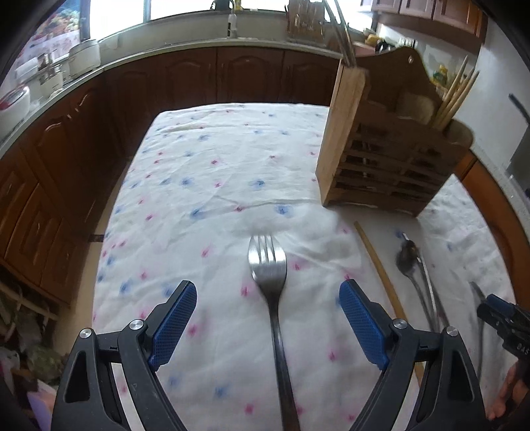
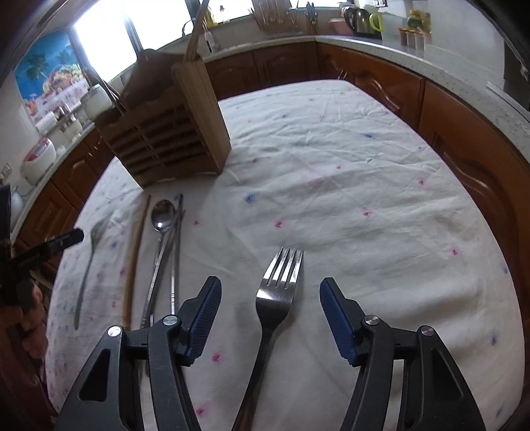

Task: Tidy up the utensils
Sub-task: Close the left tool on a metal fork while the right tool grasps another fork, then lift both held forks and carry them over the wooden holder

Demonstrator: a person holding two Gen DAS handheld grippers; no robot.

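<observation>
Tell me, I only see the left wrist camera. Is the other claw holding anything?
Observer: No. The right claw is open and grips nothing.
Operator: What's in front of it?
Observer: A second fork lies on the tablecloth between its fingers, tines pointing away.
Operator: Anything cool behind it?
Observer: A kettle with a green handle stands on the far counter.
</observation>
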